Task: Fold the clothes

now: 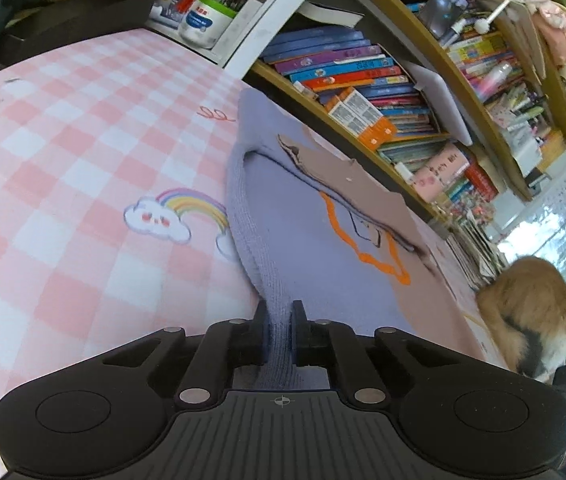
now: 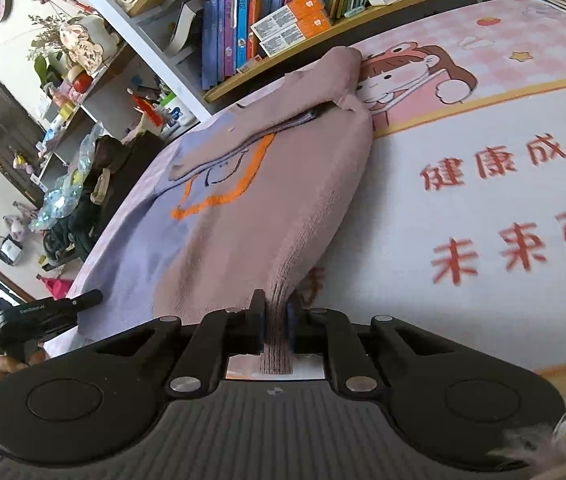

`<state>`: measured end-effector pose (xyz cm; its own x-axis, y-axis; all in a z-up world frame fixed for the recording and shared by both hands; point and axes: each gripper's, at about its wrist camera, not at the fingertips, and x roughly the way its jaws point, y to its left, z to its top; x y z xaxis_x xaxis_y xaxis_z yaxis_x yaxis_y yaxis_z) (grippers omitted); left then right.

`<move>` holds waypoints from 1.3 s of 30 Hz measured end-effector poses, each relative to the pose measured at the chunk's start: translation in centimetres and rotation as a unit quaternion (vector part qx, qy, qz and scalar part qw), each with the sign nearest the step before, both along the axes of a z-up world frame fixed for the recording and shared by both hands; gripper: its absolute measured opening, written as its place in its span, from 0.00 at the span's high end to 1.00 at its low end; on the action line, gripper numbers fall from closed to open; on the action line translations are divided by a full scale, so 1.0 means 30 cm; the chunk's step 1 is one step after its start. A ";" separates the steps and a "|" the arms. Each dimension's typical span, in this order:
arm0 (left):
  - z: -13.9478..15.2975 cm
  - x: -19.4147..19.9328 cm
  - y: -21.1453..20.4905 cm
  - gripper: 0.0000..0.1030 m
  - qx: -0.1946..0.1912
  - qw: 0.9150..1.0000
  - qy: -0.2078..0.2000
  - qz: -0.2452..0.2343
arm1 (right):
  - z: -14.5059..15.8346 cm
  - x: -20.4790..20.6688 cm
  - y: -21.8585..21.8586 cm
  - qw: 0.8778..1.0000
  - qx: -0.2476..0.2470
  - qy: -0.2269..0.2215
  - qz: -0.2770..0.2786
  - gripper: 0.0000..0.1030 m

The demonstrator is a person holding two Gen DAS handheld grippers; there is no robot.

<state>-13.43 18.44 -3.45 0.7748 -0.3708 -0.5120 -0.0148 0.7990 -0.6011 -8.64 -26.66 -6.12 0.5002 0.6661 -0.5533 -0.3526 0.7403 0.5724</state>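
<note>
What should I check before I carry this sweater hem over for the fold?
1. Left gripper clamped on the sweater: ok, lilac knit is pinched between the fingers.
2. Right gripper clamped on the sweater: ok, mauve knit sits between the fingers.
3. Both grips on the same edge: cannot tell, the fabric between the two grippers is out of view.
4. Collar end lying flat on the pink mat: not ok, it looks bunched near the bookshelf.
5. Path clear: not ok, a furry tan animal is close beside the sweater.
</note>
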 end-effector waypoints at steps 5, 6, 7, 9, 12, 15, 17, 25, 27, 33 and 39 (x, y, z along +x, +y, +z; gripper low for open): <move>0.001 -0.056 -0.019 0.92 0.000 1.000 -0.003 -0.012 | 0.015 -0.075 0.002 0.999 -0.031 -0.015 -0.010 0.91; 0.003 -0.064 -0.023 0.92 0.001 1.000 -0.004 -0.013 | 0.018 -0.087 0.004 0.999 -0.035 -0.017 -0.010 0.91; 0.005 -0.073 -0.026 0.92 0.001 1.000 -0.005 -0.015 | 0.022 -0.098 0.006 0.999 -0.040 -0.020 -0.009 0.91; 0.012 -0.086 -0.033 0.92 0.003 1.000 -0.006 -0.018 | 0.028 -0.116 0.008 0.999 -0.048 -0.025 -0.007 0.91; 0.022 -0.104 -0.043 0.92 0.004 1.000 -0.010 -0.022 | 0.038 -0.137 0.008 0.998 -0.057 -0.033 -0.003 0.91; 0.022 -0.120 -0.051 0.92 0.005 1.000 -0.010 -0.025 | 0.047 -0.158 0.008 0.997 -0.067 -0.041 0.000 0.91; 0.020 -0.128 -0.052 0.92 0.005 1.000 -0.009 -0.027 | 0.054 -0.172 0.008 0.996 -0.074 -0.047 0.003 0.91; 0.021 -0.131 -0.064 0.91 0.022 0.999 0.002 -0.033 | 0.056 -0.208 0.006 0.993 -0.097 -0.060 0.009 0.90; 0.019 -0.134 -0.066 0.90 0.028 0.999 0.005 -0.033 | 0.046 -0.211 0.003 0.993 -0.098 -0.058 0.009 0.89; 0.015 -0.141 -0.066 0.81 0.020 0.999 0.008 -0.040 | 0.023 -0.214 -0.029 0.997 -0.066 -0.049 0.011 0.84; 0.006 -0.139 -0.063 0.84 0.004 0.999 0.006 -0.048 | 0.008 -0.203 -0.059 0.999 -0.029 -0.031 0.013 0.88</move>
